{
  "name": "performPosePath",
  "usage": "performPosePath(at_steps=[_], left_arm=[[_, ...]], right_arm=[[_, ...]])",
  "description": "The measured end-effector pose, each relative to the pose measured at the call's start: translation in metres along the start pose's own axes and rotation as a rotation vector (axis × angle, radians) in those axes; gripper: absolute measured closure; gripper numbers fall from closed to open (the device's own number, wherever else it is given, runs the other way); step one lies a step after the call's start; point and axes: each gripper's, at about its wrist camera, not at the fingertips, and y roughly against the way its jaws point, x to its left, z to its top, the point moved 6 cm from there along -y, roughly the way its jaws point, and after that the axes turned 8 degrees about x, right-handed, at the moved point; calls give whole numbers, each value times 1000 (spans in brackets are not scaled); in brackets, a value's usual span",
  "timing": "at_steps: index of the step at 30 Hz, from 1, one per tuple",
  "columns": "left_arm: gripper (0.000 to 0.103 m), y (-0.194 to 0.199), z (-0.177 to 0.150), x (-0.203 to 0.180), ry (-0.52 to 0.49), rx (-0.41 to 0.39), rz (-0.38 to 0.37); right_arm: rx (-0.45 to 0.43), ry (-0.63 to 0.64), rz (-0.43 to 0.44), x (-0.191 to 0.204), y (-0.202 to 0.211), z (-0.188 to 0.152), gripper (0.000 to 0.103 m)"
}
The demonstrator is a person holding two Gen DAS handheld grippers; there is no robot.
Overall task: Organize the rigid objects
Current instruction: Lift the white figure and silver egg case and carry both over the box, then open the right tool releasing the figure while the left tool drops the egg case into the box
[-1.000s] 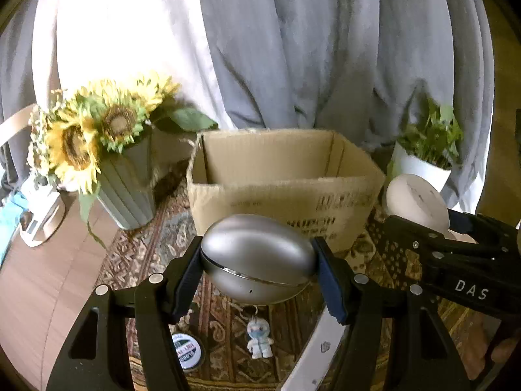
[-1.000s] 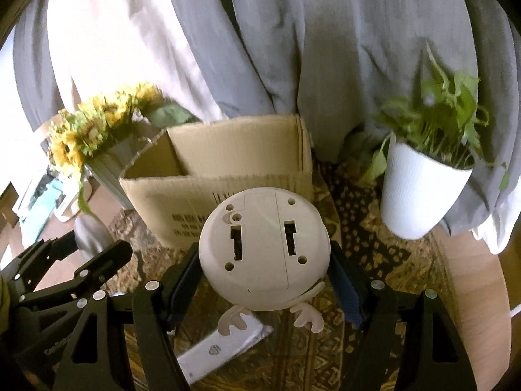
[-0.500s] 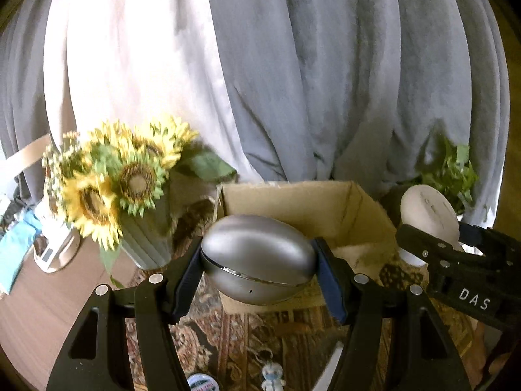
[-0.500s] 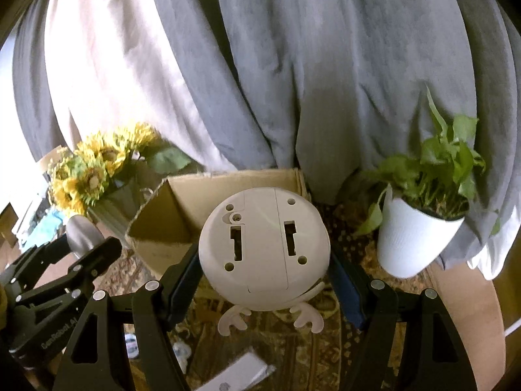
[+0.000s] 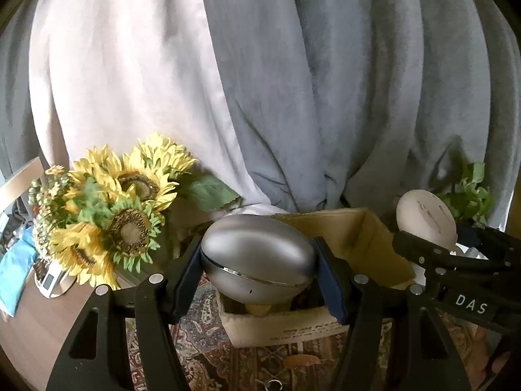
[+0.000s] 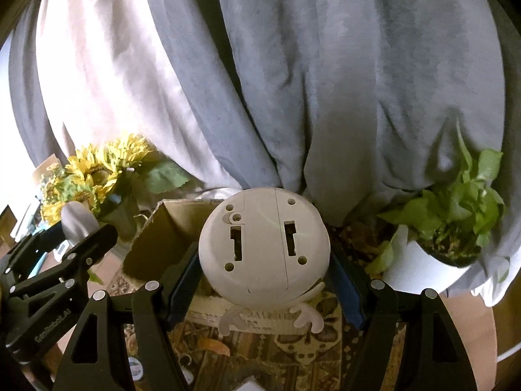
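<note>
My left gripper (image 5: 259, 268) is shut on a silver egg-shaped case (image 5: 257, 254) and holds it above the near edge of an open cardboard box (image 5: 374, 247). My right gripper (image 6: 263, 275) is shut on a round white gadget (image 6: 263, 247) with antler-shaped feet, its slotted back facing the camera, held over the same box (image 6: 156, 244). In the left wrist view the right gripper shows at the right with the white gadget (image 5: 426, 216). In the right wrist view the left gripper shows at the left with the silver case (image 6: 78, 220).
A vase of sunflowers (image 5: 114, 221) stands left of the box. A white pot with a green plant (image 6: 449, 228) stands right of it. A patterned rug (image 6: 260, 358) covers the wooden table. Grey and white curtains (image 5: 293, 81) hang behind. Small items (image 6: 135, 369) lie on the rug.
Both grippers have risen with their objects and moved toward the box. The box now sits lower in both views, behind the held objects.
</note>
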Motion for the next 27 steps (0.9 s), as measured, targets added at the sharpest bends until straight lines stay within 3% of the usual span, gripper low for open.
performPosePath(at_steps=[13, 27], left_arm=[[39, -60, 19, 5, -32, 182, -39], [39, -109, 11, 6, -94, 400, -56]], right_arm=[[143, 23, 10, -6, -54, 23, 28], [329, 52, 26, -7, -108, 26, 28]])
